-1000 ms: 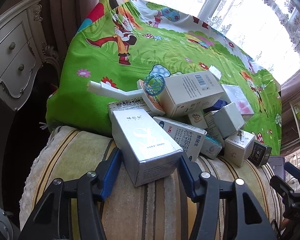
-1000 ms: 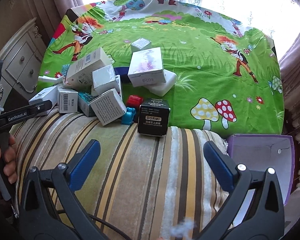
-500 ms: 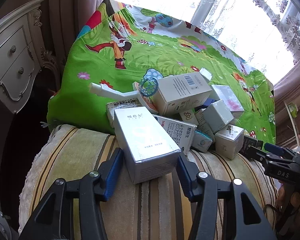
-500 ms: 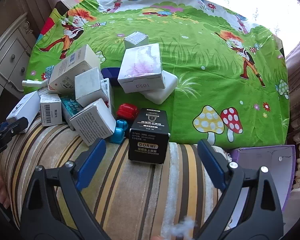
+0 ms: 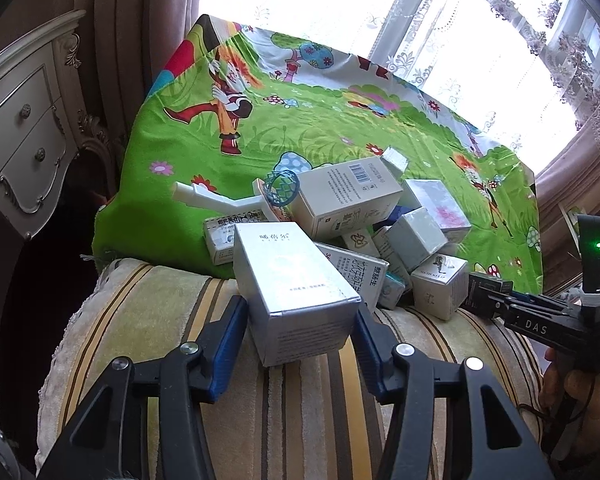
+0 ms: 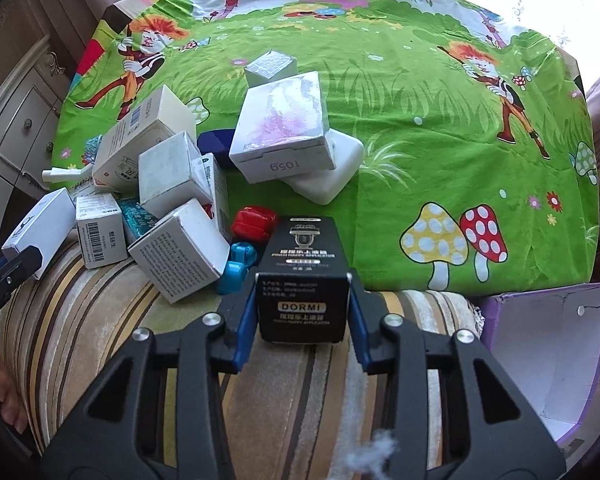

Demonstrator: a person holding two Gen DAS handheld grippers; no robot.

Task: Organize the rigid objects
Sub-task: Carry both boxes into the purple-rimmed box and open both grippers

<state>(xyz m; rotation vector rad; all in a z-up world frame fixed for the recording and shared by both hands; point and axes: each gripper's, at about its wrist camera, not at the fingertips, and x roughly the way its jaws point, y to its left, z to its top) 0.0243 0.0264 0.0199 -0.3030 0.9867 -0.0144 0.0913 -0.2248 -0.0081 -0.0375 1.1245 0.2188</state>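
Right wrist: right tool [image 6: 302, 310] just clamped on black box [image 6: 303, 276]; left tool [image 5: 300, 330] gripping silver box [image 5: 292, 284].

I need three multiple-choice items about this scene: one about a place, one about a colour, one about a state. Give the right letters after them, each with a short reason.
1. Where is the open purple cardboard box?
A. On the green cartoon cloth
B. At the right, beside the striped cushion
C. On top of the pile of white boxes

2. What colour is the small rounded object just left of the far end of the black DORMI box?
A. Red
B. Yellow
C. Purple

3. What is the right gripper doing?
A. Standing wide open over bare cushion
B. Closed on a white box
C. Closed on the black DORMI box

Answers: 1 B, it sits off the striped cushion's right edge, below the green cartoon cloth. 2 A, it is bright red. 3 C, the jaws have just been closing and the blue pads press both sides of the box.
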